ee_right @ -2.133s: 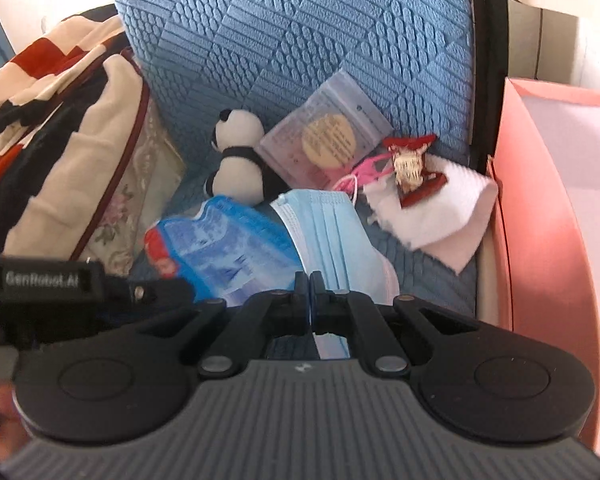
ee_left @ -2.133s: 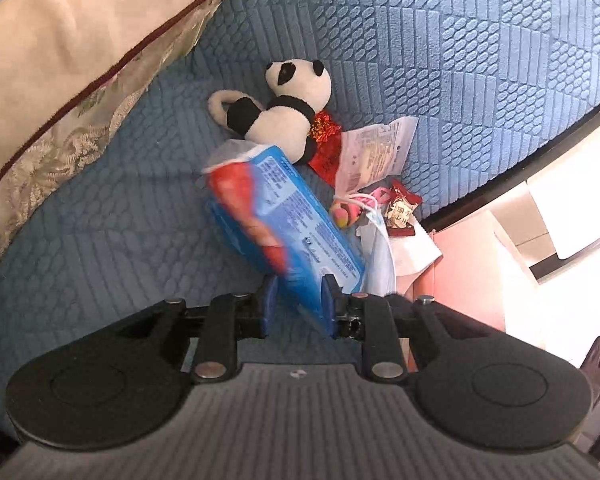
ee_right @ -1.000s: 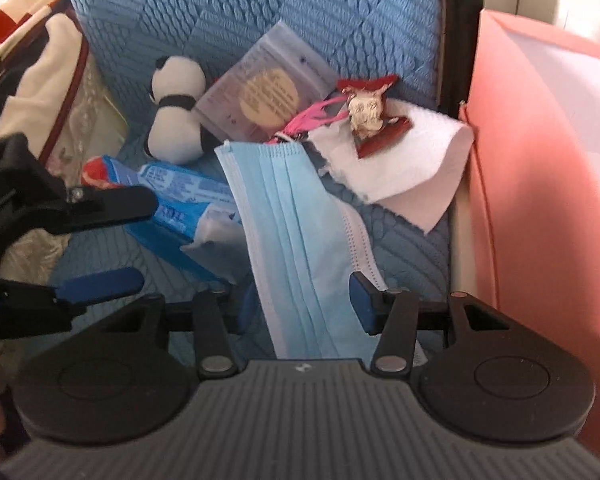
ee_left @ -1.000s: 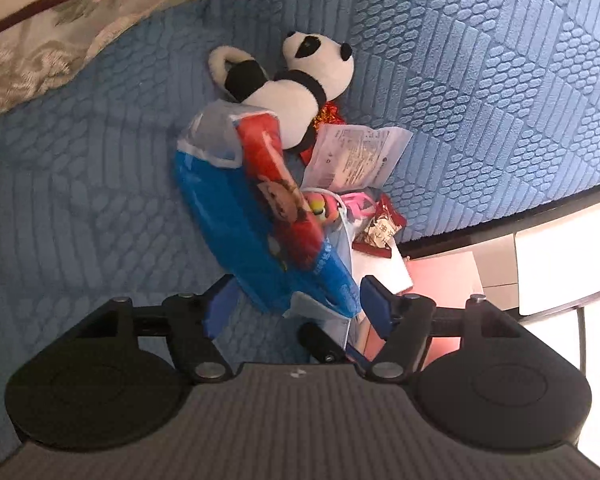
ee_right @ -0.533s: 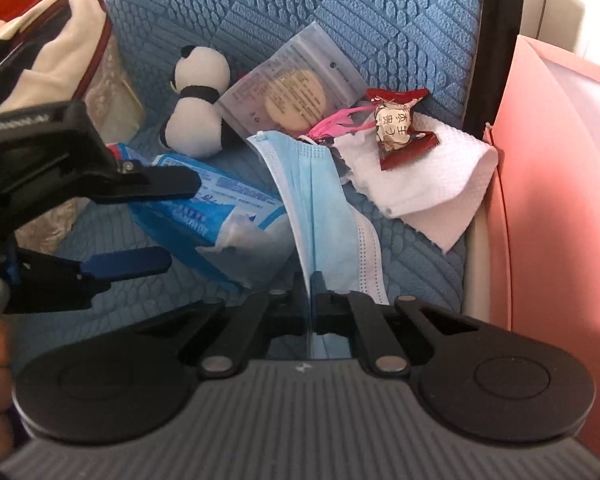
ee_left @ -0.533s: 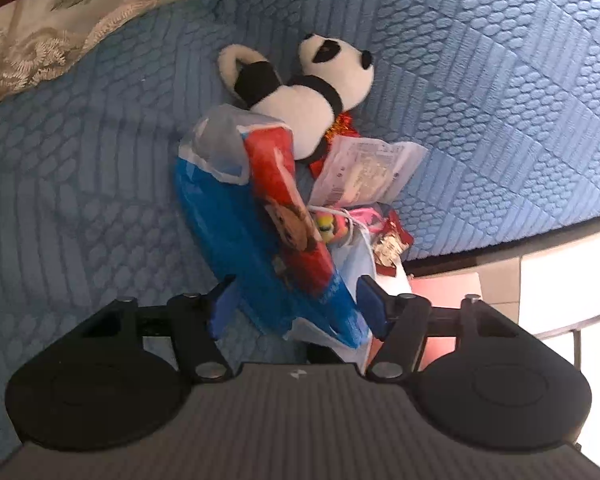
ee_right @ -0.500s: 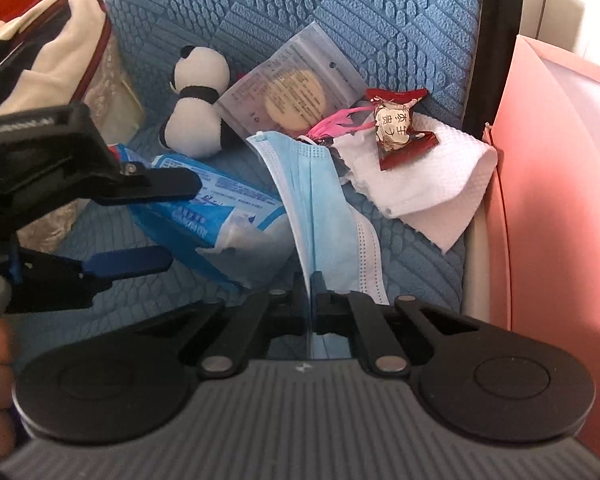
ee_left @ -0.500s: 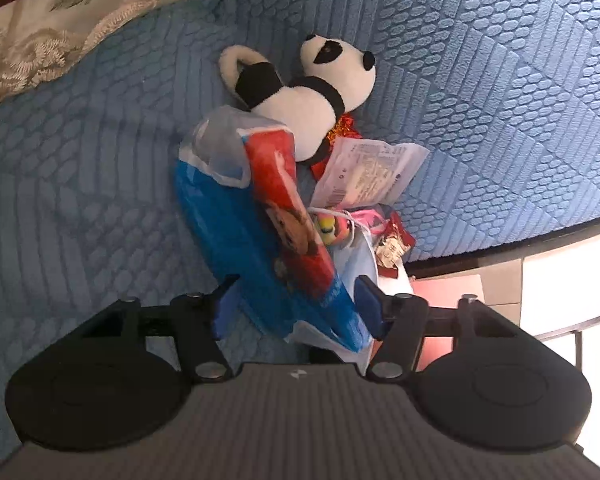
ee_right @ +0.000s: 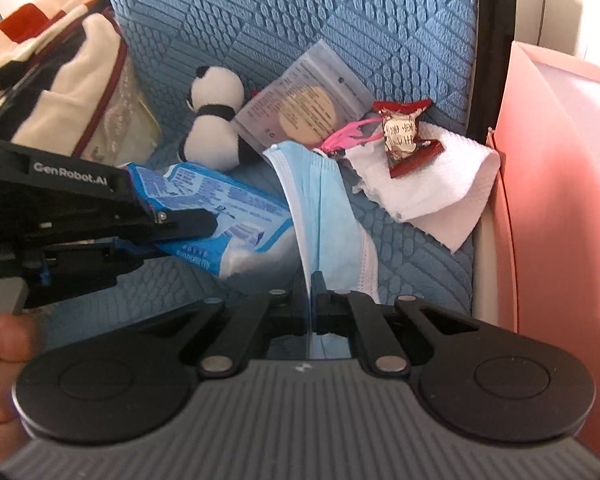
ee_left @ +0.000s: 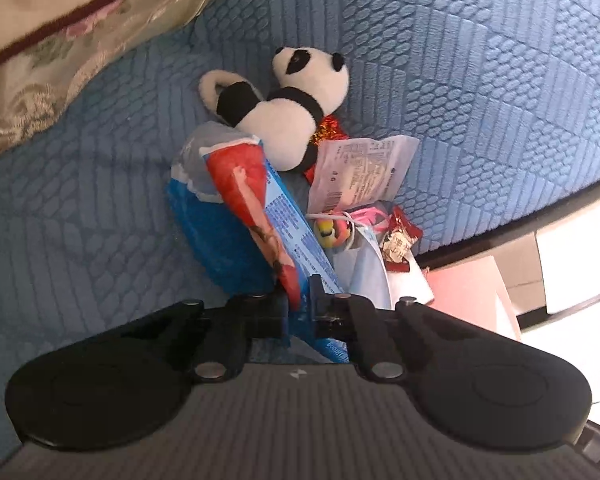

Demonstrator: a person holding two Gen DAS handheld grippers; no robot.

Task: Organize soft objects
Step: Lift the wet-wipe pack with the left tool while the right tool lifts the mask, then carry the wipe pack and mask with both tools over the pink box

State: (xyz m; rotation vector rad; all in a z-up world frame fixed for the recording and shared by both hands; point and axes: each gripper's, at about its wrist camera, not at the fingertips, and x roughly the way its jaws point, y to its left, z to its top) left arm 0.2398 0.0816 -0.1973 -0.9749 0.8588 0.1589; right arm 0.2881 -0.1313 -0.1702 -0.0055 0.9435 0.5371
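Note:
A blue and red tissue pack (ee_left: pixel 236 216) lies on the blue quilted seat (ee_left: pixel 480 100). My left gripper (ee_left: pixel 298 300) has its jaws closing on the pack's near end, and the pads press it. The right wrist view shows that same grip from the side, the left gripper (ee_right: pixel 176 240) clamping the pack (ee_right: pixel 220 204). A light blue face mask (ee_right: pixel 324 208) drapes over the pack's edge, its near end pinched in my shut right gripper (ee_right: pixel 310 300). A panda plush (ee_left: pixel 288 124) sits just beyond the pack.
Behind the mask lie a clear sachet (ee_right: pixel 304 108), a pink hair tie (ee_right: pixel 352 134), a red-wrapped candy (ee_right: pixel 404 136) and a white paper towel (ee_right: pixel 432 188). A pink box (ee_right: pixel 560 200) stands at the right. A floral cushion (ee_left: pixel 60 40) and a striped blanket (ee_right: pixel 40 52) fill the left.
My left jaws, wide around the tissue pack before, have closed on its near end. The right jaws shut on the mask about half a second ago and still hold it.

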